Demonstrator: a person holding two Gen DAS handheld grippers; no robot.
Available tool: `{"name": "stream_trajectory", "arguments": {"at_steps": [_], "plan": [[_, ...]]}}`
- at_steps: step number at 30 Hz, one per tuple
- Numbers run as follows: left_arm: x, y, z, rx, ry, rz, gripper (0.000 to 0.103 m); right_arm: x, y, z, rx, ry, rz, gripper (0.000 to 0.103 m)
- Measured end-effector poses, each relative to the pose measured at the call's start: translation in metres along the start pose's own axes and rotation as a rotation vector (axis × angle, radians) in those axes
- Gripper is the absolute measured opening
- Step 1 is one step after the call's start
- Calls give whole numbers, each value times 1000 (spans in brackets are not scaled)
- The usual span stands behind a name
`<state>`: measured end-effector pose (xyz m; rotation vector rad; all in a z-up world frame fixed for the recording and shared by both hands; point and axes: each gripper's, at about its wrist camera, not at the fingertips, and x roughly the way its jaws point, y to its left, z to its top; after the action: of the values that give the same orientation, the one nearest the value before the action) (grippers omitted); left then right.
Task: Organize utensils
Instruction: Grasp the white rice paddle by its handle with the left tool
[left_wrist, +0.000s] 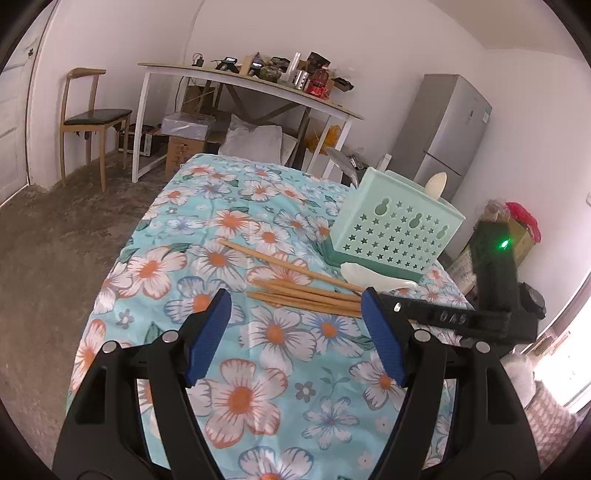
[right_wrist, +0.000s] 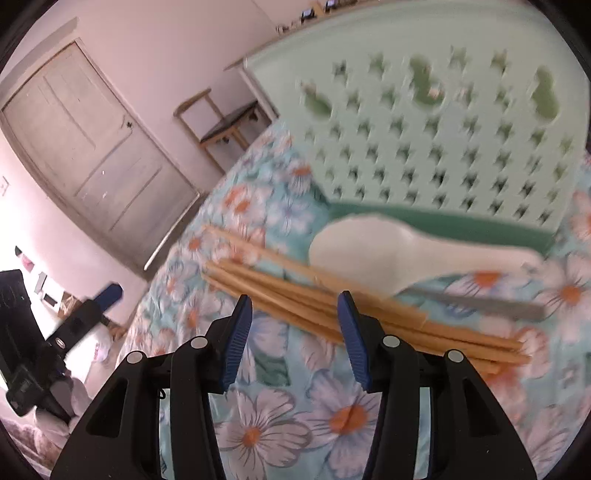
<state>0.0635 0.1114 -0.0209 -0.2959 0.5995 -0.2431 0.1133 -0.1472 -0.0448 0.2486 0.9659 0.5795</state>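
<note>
The wooden chopsticks (right_wrist: 369, 314) lie in a loose bundle on the flowered table (left_wrist: 240, 398), just ahead of the right claw (right_wrist: 295, 332), their long axis running across its line of approach from near left to far right. Its blue pads (right_wrist: 236, 339) stand spread wide with nothing between them; the bundle passes right in front of the tips, possibly brushing the right-hand pad, though the blur hides whether they touch. A white spoon (right_wrist: 388, 247) lies just beyond the chopsticks, its bowl over or against them, and a grey-handled utensil (right_wrist: 480, 302) rests beside it. Behind these, toward the table's far right edge, stands the mint green utensil holder (left_wrist: 399, 225), with another white spoon (left_wrist: 436, 184) already upright in it.

The left claw (left_wrist: 295, 317) hovers further back over the table, likewise spread wide and empty, with the chopsticks ahead and to its right. The right claw is clearly nearer, so I judge it the one to close across the bundle
</note>
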Motion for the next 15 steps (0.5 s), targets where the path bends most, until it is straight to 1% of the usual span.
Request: {"name": "stream_trajectory", "arguments": {"at_steps": [2,5,7,10,12,15], "plan": [[-2,3,1,-11,-2,-1,69,1,5,-5,-13,14,7,47],[-1,4,3,-37,8,-25,69,-2,9,-12,-13,29,30,47],[2,1,3,-33,13,-37,69,-7,11,-14,-15,29,36,47],[10,-6,3,-19,34,-48,69,-24,13,-8,-59,-42,-17,47],[14,-10,2,-13,44,-50,69,-31,5,3,-35,-79,-15,47],[20,-17,1,-5,53,-52,69,-28,-12,15,-3,-92,-17,47]]}}
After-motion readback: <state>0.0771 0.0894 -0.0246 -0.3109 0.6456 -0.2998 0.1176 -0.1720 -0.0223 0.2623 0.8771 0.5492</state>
